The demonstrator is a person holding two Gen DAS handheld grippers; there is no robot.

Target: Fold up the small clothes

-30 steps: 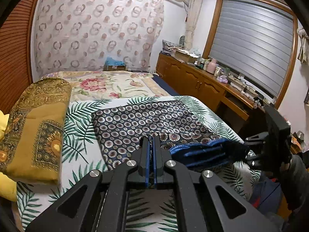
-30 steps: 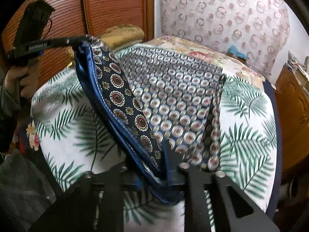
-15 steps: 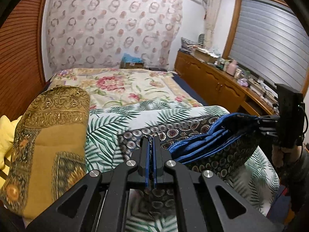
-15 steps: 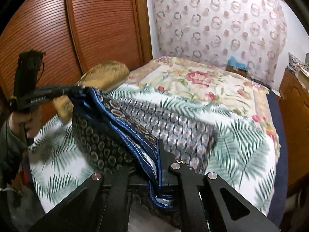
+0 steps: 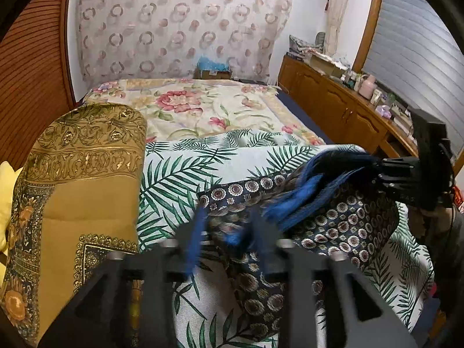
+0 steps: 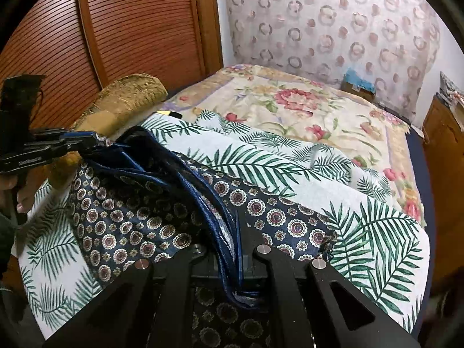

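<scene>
Mid-fold: the navy medallion cloth (image 6: 162, 226) is doubled over on the palm-print sheet (image 6: 377, 232) near the bed's foot, top layer not yet laid flat.

Left gripper (image 5: 226, 232): jaws opening, apart, motion-blurred; the cloth's blue hem lies between them but the pads don't look pressed on it, so that corner reads as released. Right gripper (image 6: 236, 249): jaws nearly together, clamped on the bunched blue hem, opening slightly; its corner is lifted off the sheet.

Next, I'd say: right sets its corner down level with the left one, lets go, then both smooth the fold and square the edges. The silky fabric will likely slide and bunch, so lower it gently.

Around: gold folded quilt (image 5: 81, 188) sits just beside the cloth on the left and limits room that way. Floral bedspread (image 5: 208, 110) beyond, wood cabinet (image 5: 333, 110) along the right wall, well apart. Nothing on the cloth itself.
</scene>
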